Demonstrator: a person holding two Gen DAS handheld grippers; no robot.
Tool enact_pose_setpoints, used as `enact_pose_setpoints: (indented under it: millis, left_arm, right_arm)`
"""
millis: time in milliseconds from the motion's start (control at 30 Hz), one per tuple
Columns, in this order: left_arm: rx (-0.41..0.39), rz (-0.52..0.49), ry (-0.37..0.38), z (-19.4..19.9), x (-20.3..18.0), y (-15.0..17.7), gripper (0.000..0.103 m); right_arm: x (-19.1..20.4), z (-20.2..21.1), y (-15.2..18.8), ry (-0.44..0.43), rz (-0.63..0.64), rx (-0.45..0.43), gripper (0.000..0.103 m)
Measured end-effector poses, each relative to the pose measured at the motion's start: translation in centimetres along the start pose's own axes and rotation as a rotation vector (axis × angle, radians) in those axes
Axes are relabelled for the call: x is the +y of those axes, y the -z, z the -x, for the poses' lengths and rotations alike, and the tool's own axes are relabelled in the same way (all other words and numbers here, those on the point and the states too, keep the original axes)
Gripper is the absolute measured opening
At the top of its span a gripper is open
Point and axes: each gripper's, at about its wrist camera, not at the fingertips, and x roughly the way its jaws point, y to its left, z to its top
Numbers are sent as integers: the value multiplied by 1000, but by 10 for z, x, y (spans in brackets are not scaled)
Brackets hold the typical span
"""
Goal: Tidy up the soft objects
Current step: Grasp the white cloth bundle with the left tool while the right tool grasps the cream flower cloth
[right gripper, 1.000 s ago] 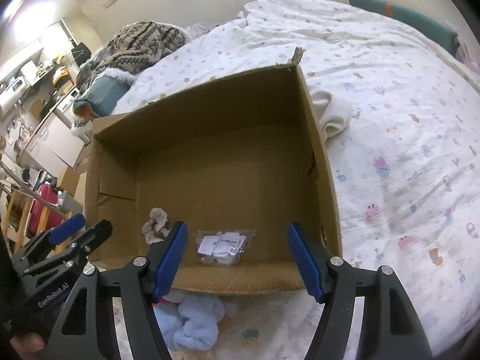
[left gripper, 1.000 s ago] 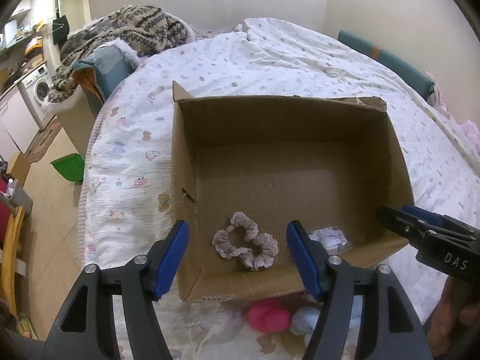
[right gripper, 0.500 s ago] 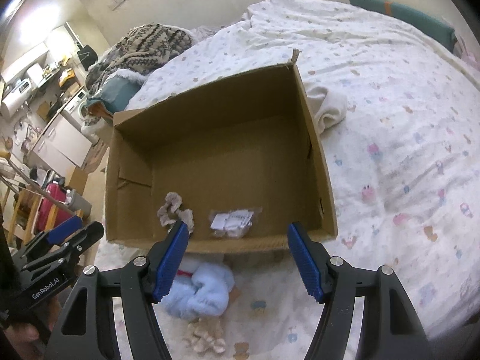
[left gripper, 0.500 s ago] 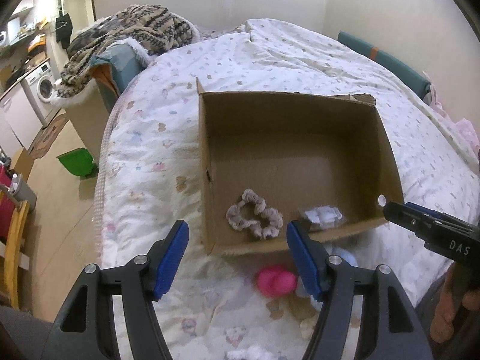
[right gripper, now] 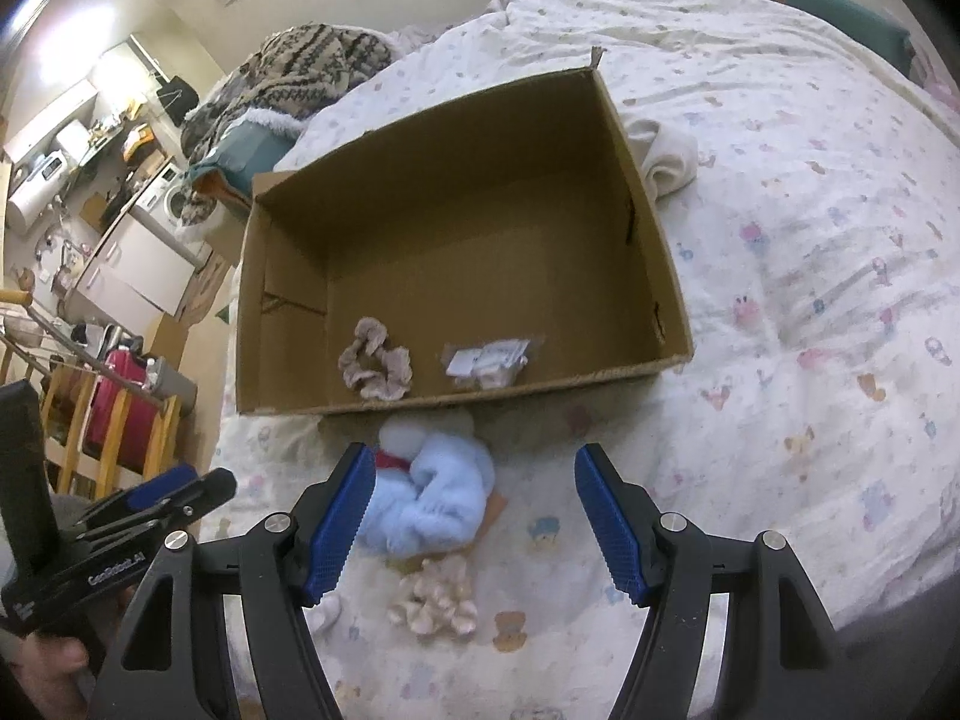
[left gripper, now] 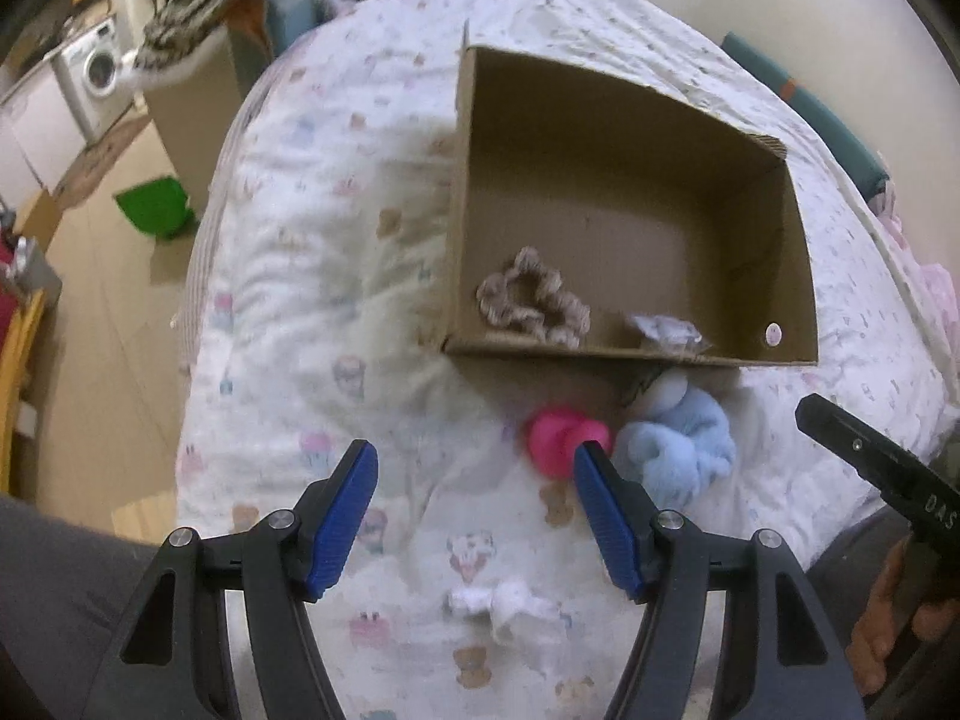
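Fingers of left gripper point(left gripper: 474, 516) and right gripper point(right gripper: 471, 519) spread, empty. Beige ruffled scrunchie point(right gripper: 375, 360) and clear packet point(right gripper: 489, 360) boxed in brown cardboard box point(right gripper: 672, 300). Left near: pale-blue fluffy plush point(right gripper: 432, 504), pink round toy point(left gripper: 561, 438), cream scrunchie point(right gripper: 435, 597).

Cardboard box point(right gripper: 654, 276) is looking matt and rough; the scrunchie point(right gripper: 375, 360) inside is showing ruffled cloth, beside a crinkly glossy plastic packet point(right gripper: 489, 360). Light blue plush point(right gripper: 438, 498) is looking fluffy, lying on the soft printed cotton quilt point(right gripper: 810, 300). Gripper fingers point(right gripper: 339, 522) are showing ribbed blue plastic.
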Motion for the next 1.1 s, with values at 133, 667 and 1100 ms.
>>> enact_pose_setpoints:
  millis: [133,667,1100]
  left_arm:
    - [88,36,18,-11,5,11,65]
    - [423,-7,71,-75,-17,60,33]
    - [243,-36,19,-36,-20,50,18]
  right_arm:
    - [-3,-5,12,-26,-49,55,73]
    - [-7,-26,22,-26,-97,147,73]
    - [13,-83,46,-76,-40,394,73]
